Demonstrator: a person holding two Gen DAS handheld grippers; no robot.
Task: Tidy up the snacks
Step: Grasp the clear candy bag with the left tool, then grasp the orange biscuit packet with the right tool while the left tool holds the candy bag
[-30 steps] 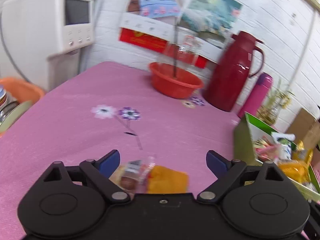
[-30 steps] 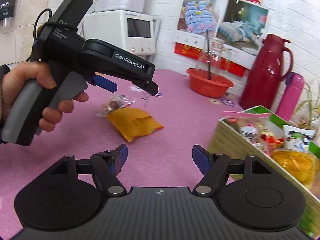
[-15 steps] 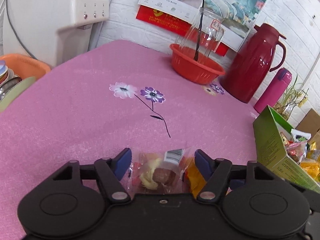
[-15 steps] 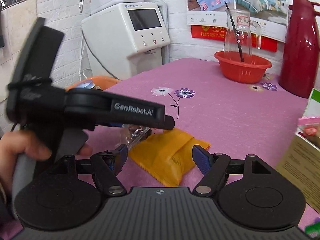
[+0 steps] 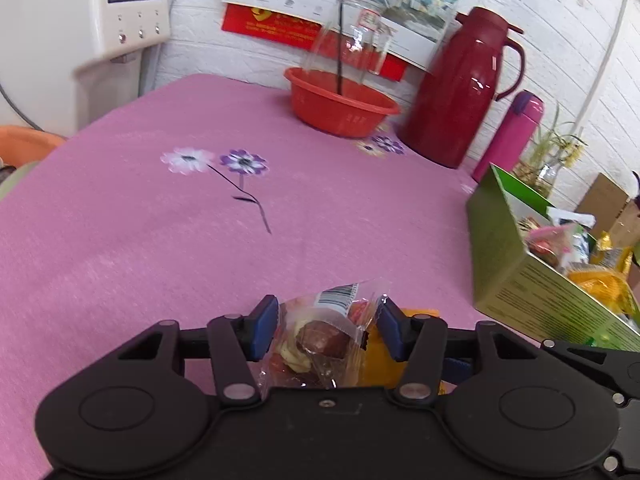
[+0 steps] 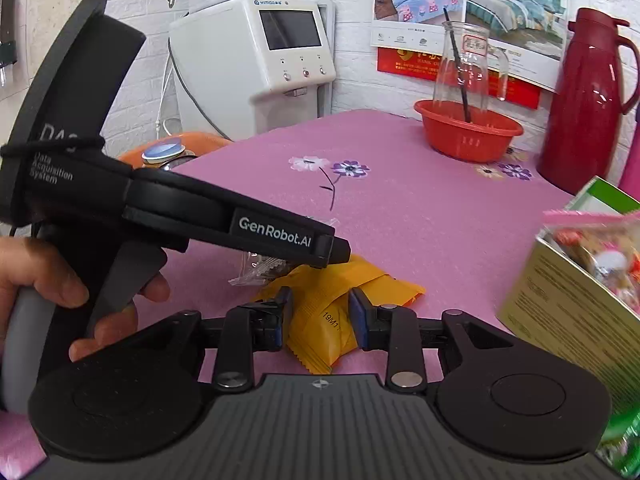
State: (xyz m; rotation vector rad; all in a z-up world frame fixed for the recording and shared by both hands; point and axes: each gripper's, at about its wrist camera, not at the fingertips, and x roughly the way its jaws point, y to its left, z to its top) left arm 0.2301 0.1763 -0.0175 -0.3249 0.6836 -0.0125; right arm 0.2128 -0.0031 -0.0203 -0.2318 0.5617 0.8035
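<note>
My left gripper point(image 5: 326, 330) is shut on a clear snack packet point(image 5: 320, 336) with a brown and cream sweet inside, low over the pink tablecloth. My right gripper point(image 6: 320, 320) is shut on an orange snack packet point(image 6: 324, 312) that lies on the cloth; the packet also shows in the left wrist view point(image 5: 384, 356), just right of the clear one. In the right wrist view the left gripper's body point(image 6: 240, 220) crosses above the orange packet, with the clear packet's edge point(image 6: 256, 272) under it. A green snack box point(image 5: 520, 276) full of snacks stands to the right.
A red basin point(image 5: 340, 106) holding a glass jar, a dark red thermos point(image 5: 460, 92) and a pink bottle point(image 5: 508, 136) stand at the table's far side. A white dispenser point(image 6: 256, 60) and an orange basin point(image 6: 180, 148) sit beyond the left edge.
Both grippers have closed: the left on the clear packet, the right on the orange packet. The right gripper moved in towards the orange packet, beside the left one.
</note>
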